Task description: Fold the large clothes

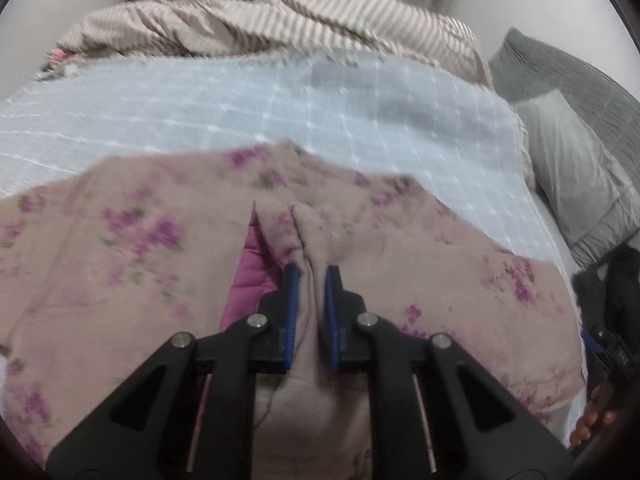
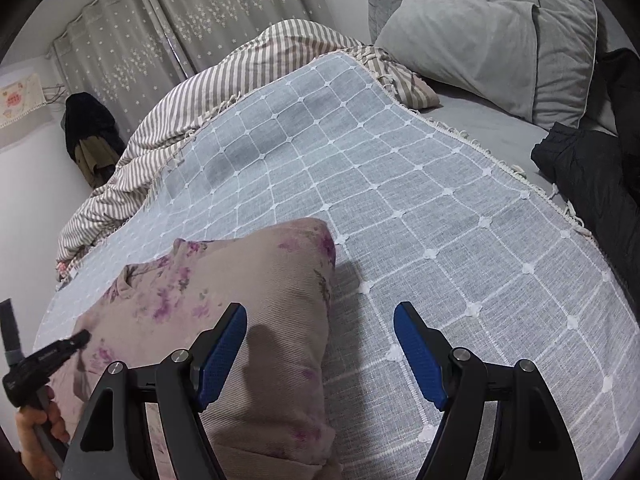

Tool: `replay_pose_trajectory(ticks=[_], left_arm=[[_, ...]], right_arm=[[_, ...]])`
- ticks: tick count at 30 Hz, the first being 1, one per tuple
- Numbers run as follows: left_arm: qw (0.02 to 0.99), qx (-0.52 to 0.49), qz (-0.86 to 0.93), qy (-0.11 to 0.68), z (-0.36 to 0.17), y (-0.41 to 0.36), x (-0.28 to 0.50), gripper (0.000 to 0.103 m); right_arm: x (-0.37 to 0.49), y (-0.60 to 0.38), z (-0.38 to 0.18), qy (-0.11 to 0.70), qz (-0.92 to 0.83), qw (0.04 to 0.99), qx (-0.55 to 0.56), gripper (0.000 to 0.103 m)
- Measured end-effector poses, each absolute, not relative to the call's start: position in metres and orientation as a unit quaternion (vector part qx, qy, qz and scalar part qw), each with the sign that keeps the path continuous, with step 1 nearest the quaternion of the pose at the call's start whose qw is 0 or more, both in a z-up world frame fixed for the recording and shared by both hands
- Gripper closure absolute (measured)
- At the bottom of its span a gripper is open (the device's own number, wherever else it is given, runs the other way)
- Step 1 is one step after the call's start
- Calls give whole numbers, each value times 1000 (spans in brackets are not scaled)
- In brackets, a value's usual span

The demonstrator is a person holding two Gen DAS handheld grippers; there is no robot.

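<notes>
Blurred throughout in the left wrist view, with the rim of the scene cut off by the dark round lens edge. Left gripper (image 1: 311, 276) nearly closed, its two blue pads (image 1: 293, 300) pinching a raised ridge of the floral garment (image 1: 120, 264), a soft dusty-pink cloth printed with purple flower sprigs. Bright magenta lining (image 1: 248, 276) exposed in a narrow wedge at 10 o'clock from the pinch. Garment spread wide across the lower half of that view, its near hem hidden under the black gripper frame. At 4 o'clock, by the lens edge, fingers of a hand (image 1: 596, 416) around dark hardware, too dim to make out further. In the right wrist view, right gripper (image 2: 320, 348) spread wide, nothing between its ribbed blue pads (image 2: 222, 356), left pad hovering over the garment's rounded folded edge, right pad over bare blanket; contact cannot be told. Garment lying at 9 to 7 o'clock there, bunched and puffy. Beneath it a pale blue blanket (image 2: 400, 200), loosely woven, crossed by a white raised grid with small knots and a fringed edge. Beyond, at 11 o'clock, a rumpled brown-and-cream striped duvet (image 2: 248, 64). At 1 o'clock a grey pillow (image 2: 480, 40); at 3 o'clock a dark crumpled cloth (image 2: 592, 176), partly cut off. Star-dotted grey curtains (image 2: 200, 12) behind.
</notes>
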State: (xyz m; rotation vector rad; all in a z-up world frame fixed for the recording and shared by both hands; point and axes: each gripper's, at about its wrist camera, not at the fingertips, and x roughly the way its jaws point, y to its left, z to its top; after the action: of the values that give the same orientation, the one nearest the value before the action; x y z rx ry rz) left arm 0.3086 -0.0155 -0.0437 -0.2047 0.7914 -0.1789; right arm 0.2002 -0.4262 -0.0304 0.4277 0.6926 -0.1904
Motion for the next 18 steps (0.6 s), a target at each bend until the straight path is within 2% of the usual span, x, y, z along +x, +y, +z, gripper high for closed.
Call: replay_pose_trajectory(ticks=[3,4,5,9,10,13,16,18], left_arm=[[928,-56,-19,368,-33,-6,302,87],[928,-45,0,369,-31,-3,303,84],[927,-37,17,374,-31,-1,304,73],[934,-22,36,354,-24,-2,297,60],[937,-25,23,348,-23,-4,294,53],[935,-36,-53,350,-30,-15,287,49],[912,-16,-86,401,-61,-30,290,48],[898,-4,-88,431,-84,-33,291,48]], right_arm=[[201,-424,-27,332,-90,917,201,26],[203,-423,-26,332,-90,918,199,26],[205,-421,-25,332,-90,918,196,26],[213,-405,-22,330,-82,922,187,26],[215,-401,-22,331,-78,922,184,26],[223,-374,-31,352,-62,924,134,27],[242,-342,-64,421,-56,904,47,27],[250,-338,-91,459,-60,886,29,27]])
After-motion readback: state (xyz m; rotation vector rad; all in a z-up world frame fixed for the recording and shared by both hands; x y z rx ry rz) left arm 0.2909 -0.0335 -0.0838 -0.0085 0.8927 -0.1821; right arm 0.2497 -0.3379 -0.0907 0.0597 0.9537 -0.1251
